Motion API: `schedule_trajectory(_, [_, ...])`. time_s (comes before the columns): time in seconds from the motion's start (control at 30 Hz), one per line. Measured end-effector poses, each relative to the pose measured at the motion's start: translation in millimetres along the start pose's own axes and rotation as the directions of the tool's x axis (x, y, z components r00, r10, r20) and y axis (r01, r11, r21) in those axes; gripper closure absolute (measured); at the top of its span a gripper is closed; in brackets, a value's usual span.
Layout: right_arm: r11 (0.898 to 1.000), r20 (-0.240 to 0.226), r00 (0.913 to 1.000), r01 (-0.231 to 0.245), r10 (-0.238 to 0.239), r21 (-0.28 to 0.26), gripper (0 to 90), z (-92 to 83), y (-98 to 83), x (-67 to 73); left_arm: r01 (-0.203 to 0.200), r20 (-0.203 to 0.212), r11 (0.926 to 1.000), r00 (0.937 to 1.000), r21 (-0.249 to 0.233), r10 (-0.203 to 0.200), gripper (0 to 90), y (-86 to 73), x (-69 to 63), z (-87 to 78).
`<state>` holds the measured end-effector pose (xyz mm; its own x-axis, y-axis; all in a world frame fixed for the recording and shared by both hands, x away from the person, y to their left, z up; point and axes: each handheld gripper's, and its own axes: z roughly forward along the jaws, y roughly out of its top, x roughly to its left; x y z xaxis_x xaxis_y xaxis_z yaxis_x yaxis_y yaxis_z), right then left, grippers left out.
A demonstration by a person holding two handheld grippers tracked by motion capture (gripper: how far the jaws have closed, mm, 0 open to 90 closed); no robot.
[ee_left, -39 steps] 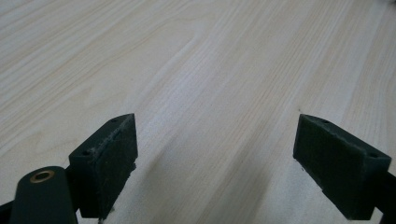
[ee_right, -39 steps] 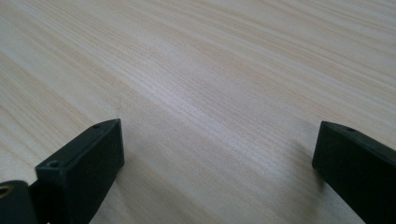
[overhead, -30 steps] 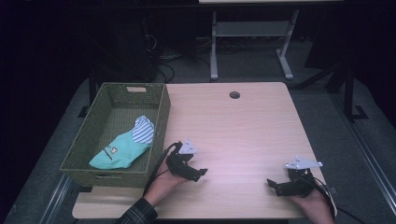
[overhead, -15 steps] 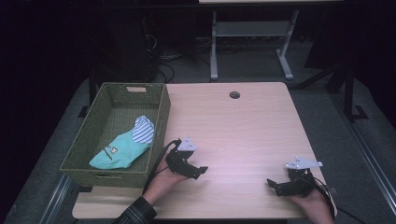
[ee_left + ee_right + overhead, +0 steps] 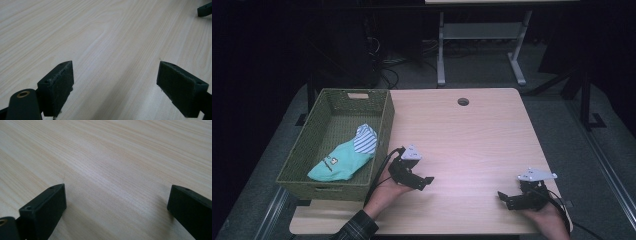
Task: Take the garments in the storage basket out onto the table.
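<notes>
Left gripper [image 5: 424, 181] low over light wooden table [image 5: 472, 135], near front edge, just beside woven green basket [image 5: 337, 186]; jaws wide, nothing between. Right gripper [image 5: 503, 198] near front right corner, jaws wide, nothing held. 2 grippers well apart. Teal sock [image 5: 339, 161] with striped blue-white cuff lies inside basket.

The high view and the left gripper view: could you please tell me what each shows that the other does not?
High view alone: a green basket holding a teal sock, both hands, and the right gripper whole. Left gripper view alone: close up, the left gripper's pads wide apart with nothing between them, and the wood grain. Both share the table and the left gripper.
</notes>
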<state>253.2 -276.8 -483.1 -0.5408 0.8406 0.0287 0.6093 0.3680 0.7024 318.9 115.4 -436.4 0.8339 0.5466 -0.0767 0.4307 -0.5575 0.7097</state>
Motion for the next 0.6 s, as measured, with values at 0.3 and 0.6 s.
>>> schedule_trajectory(0.3, [1.000,0.001,1.0000,0.001,-0.001,-0.001,1.6,0.1,0.0,0.0,0.029,0.021,0.9994,0.9994,-0.018,-0.029,13.4,2.4,-0.3,-4.1])
schedule_trajectory(0.6, [1.000,0.000,1.0000,0.001,-0.001,-0.001,1.6,0.1,0.0,0.0,0.021,0.030,0.9996,0.9993,-0.020,-0.020,13.4,7.4,-1.1,-9.7])
